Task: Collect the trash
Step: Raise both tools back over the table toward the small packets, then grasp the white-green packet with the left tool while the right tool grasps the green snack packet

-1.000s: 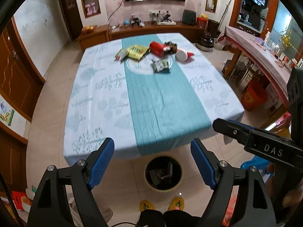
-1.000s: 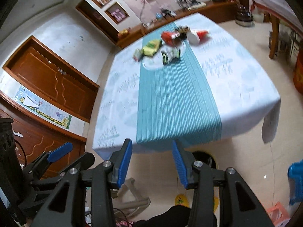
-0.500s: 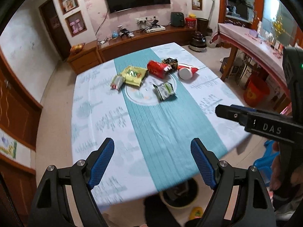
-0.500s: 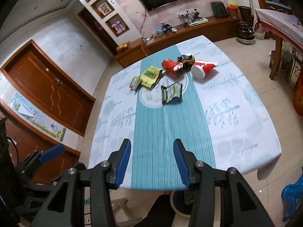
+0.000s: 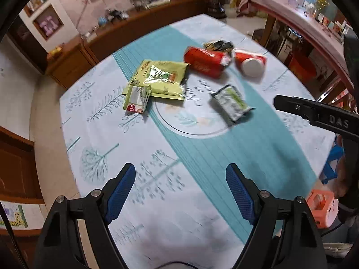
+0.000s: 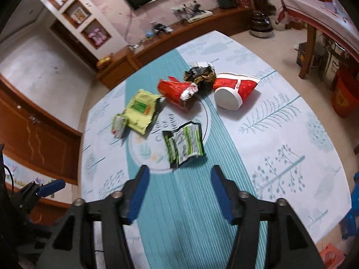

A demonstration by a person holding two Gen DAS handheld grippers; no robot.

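On the patterned tablecloth [image 6: 280,134], around its printed circle, the trash lay in a loose cluster ahead of both grippers. The right wrist view showed most clearly a crumpled green-and-white foil wrapper [image 6: 184,144] just beyond the right gripper [image 6: 179,190], whose blue-padded jaws were opening with nothing between them. Behind it lay a crushed red packet [image 6: 176,92], a dark crinkled wad [image 6: 199,75] touching it, and a red paper cup [image 6: 235,88] on its side, its white base facing the camera. A flat yellow-green pouch [image 6: 141,109] overlapped a smaller pale sachet [image 6: 120,123] at the left. Only this view caught the blue tip of the left gripper at the lower left edge.

The left wrist view showed the left gripper [image 5: 180,190] spread wide and empty over bare cloth, well short of the litter. Here the pouch's shiny foil patch [image 5: 157,76] and the sachet's red round label [image 5: 131,108] could be seen, and the other tool's black arm [image 5: 314,114] crossed in from the right
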